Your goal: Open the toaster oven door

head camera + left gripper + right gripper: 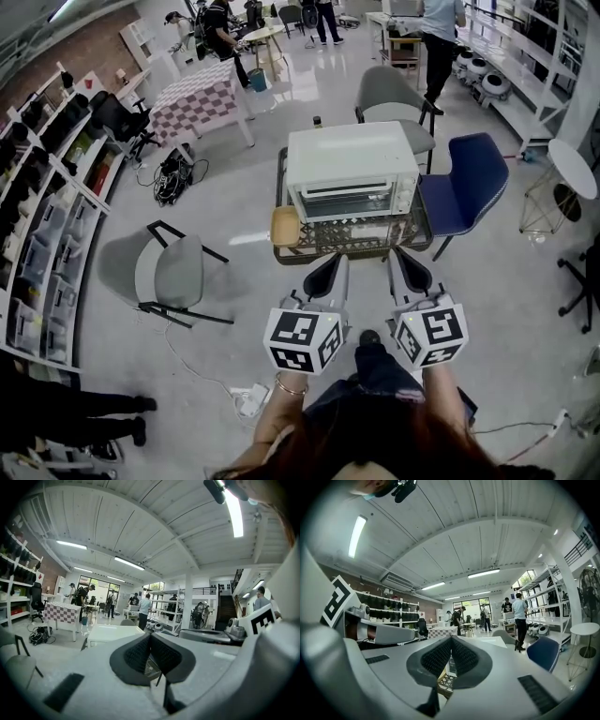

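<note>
With both pairs of jaws pressed together and carrying nothing, the left gripper (330,274) and right gripper (410,267) hover just short of the low table (375,240). On it sits the white toaster oven (352,172), its door (347,202) shut and facing us. That glass door looks rigid, probably light but sprung, likely hinged low, so take it by the top edge. The handle's shape is too small to read, and in both gripper views the jaws block the oven's front.

overhead, two level; toaster oven (352,169) seemingly common
</note>
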`<state>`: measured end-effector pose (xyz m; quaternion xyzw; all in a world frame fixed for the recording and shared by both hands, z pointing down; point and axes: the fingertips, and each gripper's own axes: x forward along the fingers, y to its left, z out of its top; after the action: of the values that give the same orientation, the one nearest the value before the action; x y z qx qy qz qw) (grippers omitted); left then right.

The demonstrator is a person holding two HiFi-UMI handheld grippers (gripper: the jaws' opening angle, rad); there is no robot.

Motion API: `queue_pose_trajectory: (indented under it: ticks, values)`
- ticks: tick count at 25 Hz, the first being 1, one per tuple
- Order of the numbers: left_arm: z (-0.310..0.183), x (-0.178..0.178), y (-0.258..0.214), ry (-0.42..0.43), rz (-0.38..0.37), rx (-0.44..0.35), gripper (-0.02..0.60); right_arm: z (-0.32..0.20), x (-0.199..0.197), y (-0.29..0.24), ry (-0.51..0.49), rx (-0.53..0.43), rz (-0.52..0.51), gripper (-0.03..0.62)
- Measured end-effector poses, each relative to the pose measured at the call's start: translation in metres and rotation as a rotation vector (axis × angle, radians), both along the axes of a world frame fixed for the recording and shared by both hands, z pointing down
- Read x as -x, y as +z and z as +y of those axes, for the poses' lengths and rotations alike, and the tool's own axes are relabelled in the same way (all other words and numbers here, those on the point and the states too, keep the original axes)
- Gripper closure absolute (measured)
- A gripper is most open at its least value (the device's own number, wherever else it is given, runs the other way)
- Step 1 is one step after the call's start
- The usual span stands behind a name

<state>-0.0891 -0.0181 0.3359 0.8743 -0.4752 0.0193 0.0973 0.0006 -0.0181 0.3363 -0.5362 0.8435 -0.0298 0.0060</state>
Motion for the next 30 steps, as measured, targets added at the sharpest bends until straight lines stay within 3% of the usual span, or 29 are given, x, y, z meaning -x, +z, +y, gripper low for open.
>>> queue_pose_trajectory:
  ticks: [30]
  values:
    - [-0.132,-0.026,0.022,-0.058,-0.009,0.033,0.568,-0.141,-0.023,0.047,-0.037,0.148,-0.018,0.592]
